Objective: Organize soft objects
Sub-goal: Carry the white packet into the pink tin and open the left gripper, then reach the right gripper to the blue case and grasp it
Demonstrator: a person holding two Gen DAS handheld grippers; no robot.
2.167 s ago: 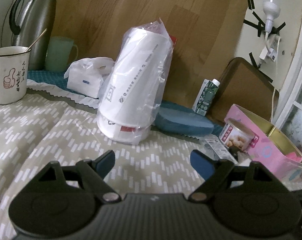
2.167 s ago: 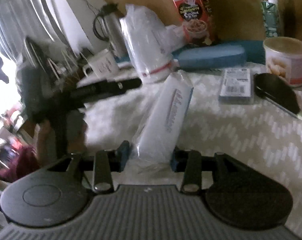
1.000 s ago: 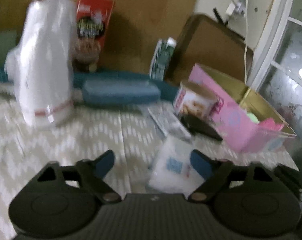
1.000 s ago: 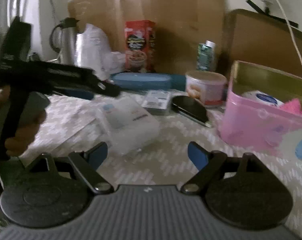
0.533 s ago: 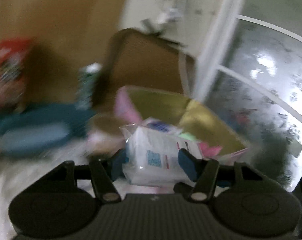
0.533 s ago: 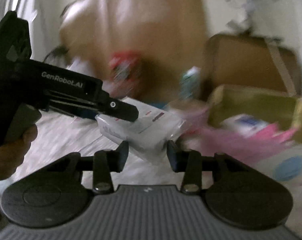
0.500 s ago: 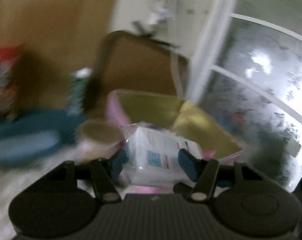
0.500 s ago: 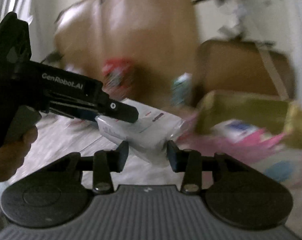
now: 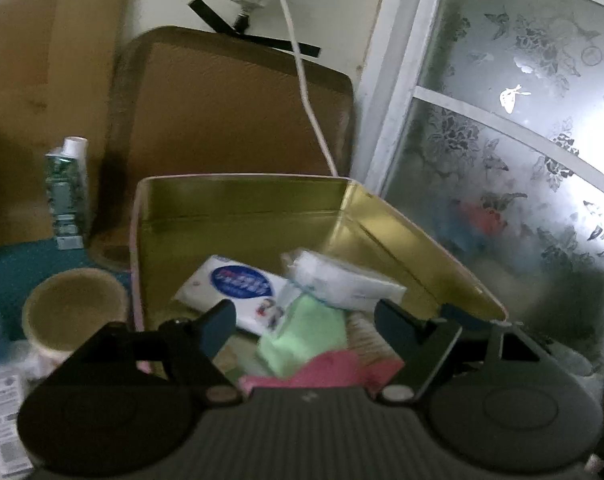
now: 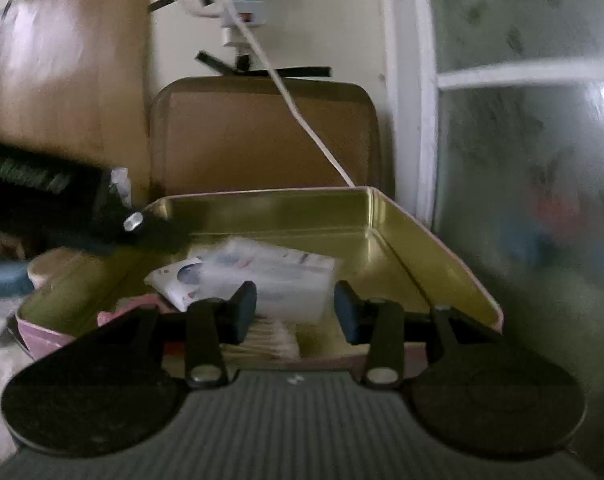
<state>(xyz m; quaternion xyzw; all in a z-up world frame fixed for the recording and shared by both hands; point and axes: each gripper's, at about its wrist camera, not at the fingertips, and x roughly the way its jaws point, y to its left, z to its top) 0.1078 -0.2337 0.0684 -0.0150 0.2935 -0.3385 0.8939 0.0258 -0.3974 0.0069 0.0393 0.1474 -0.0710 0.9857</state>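
- Hovering over the pink-walled, gold-lined rectangular tin box (image 9: pixel 237 196): left tongs (image 9: pixel 304 318), jaws having just been opening, standing wide with nothing pinched between the blue pads.
- Lying inside that tin, beyond the left fingertips and clear of them: a white plastic-wrapped tissue pack (image 9: pixel 342 280), tilted, resting partly on a flat white wipes packet with a round blue label (image 9: pixel 237 286).
- Bunching up below those two, near the tin's front wall: a pale green soft cloth (image 9: pixel 302 334) and a pink soft cloth (image 9: pixel 326 368) (both blurred).
- Reaching toward the same tin from its front edge: right tongs (image 10: pixel 295 310), jaws having just been opening a little, standing partly apart.
- Sitting between and just beyond the right pads: the same white tissue pack (image 10: pixel 277 276), smeared by blur (contact with the pads not possible to tell, though a gap seems to show on each side).
- Poking in over the tin's left wall in the right view: the black body of the left tongs.
- Standing left of the tin on the counter: a round cream-lidded tub (image 9: pixel 71 312), and behind it a small green-and-white carton with a white cap (image 9: pixel 67 196).
- Leaning against the wall behind the tin: a brown rounded tray (image 9: pixel 229 120), crossed by a hanging white cable (image 9: pixel 302 80).
- Filling the right side: a frosted, flower-patterned window pane (image 9: pixel 522 120).
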